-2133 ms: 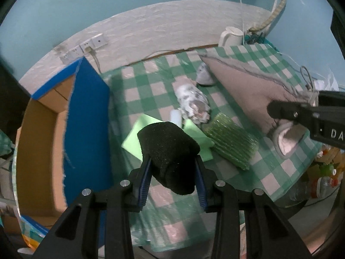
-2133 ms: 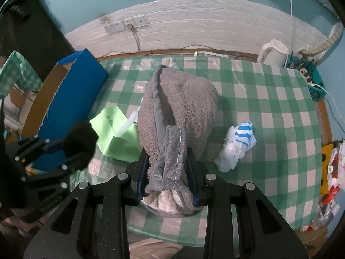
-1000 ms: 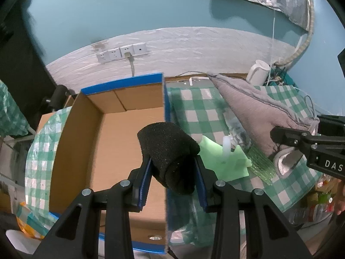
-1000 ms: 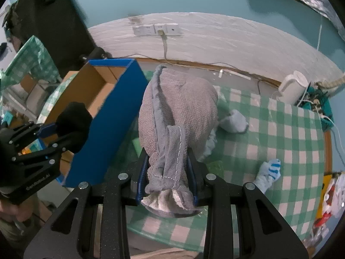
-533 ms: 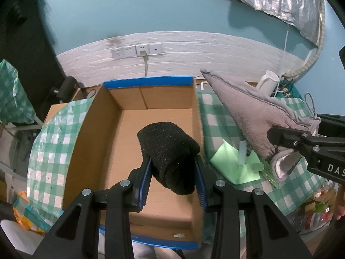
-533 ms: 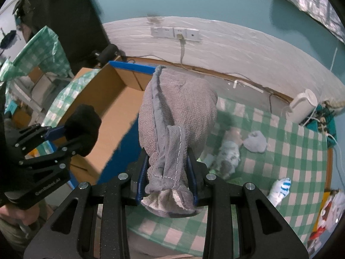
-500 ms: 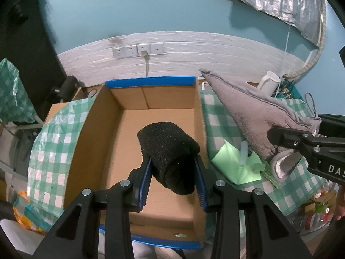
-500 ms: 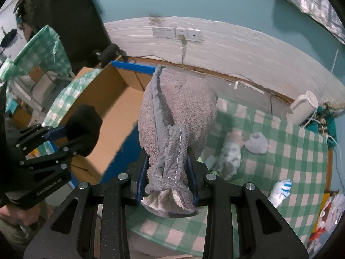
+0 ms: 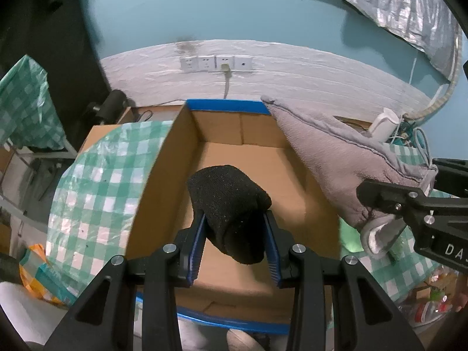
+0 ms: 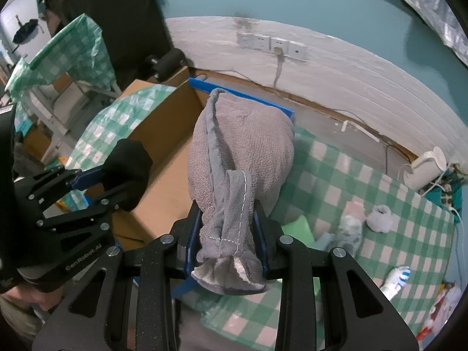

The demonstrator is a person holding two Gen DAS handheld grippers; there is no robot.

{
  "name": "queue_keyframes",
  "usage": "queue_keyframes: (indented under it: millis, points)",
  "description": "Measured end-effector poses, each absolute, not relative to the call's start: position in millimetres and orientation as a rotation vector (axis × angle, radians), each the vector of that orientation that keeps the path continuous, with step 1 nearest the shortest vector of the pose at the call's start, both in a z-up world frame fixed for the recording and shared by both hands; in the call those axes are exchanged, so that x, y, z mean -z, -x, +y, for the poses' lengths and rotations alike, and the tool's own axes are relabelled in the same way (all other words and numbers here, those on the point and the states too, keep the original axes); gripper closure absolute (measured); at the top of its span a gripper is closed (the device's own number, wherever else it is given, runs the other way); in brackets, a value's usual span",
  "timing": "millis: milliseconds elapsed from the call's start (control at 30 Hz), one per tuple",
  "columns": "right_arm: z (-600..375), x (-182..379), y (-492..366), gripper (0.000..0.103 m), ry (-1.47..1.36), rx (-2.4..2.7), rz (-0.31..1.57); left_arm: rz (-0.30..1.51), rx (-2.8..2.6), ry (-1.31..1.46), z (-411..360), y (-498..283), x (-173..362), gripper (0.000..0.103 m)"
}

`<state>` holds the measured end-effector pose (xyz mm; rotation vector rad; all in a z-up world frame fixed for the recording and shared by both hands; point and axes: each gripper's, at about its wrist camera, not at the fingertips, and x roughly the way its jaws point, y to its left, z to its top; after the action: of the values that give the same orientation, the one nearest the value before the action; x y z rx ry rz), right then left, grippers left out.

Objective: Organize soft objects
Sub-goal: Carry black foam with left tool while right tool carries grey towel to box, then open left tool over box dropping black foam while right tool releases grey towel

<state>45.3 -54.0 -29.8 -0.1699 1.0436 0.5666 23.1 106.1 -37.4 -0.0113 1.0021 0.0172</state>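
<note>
Black sock roll point(image 9: 231, 201) clamped in left claw point(image 9: 234, 234), above open cardboard box point(image 9: 163, 158) (blue-edged). Grey towel point(image 10: 239, 158) gripped by right claw point(image 10: 229, 238), over box's right wall; checked desk point(image 10: 380, 204) right.

We see a black sock point(image 9: 231, 204) of coarse, fuzzy matt knit. The grey towel point(image 10: 242, 152) is rough terry with a smoother woven hem stitched in white. The box point(image 9: 254, 161) is plain brown cardboard inside, dull, with blue-faced edges. The checked tablecloth point(image 10: 380, 204) looks like glossy plastic sheeting. The left gripper point(image 9: 234, 245) is grainy matt black plastic with shiny metal screws and ribbed blue pads point(image 9: 196, 245).
</note>
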Motion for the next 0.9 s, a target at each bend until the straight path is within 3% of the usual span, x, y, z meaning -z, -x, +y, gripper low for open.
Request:
queue_keyframes:
  millis: [500,600,667,800,900]
  points:
    - [2.1,56.1,-54.7,0.072,0.205,-0.626,1.105,1.061,-0.065,0.049,145.5,-27.3,62.7,0.065]
    - [8.8,61.3,-55.6,0.062,0.214,-0.643,1.122,1.062,-0.067,0.052,148.7,-27.6,64.0,0.063]
    - [12.5,64.6,-55.4,0.049,0.226,-0.639,1.125,1.068,-0.065,0.053,148.7,-28.9,65.3,0.062]
    - [13.1,66.8,-55.6,0.043,0.237,-0.625,1.116,1.080,-0.079,0.046,150.0,-30.0,69.1,0.059]
    - [9.9,64.8,-56.4,0.035,0.233,-0.612,1.110,1.089,-0.084,0.043,151.3,-31.3,70.5,0.051]
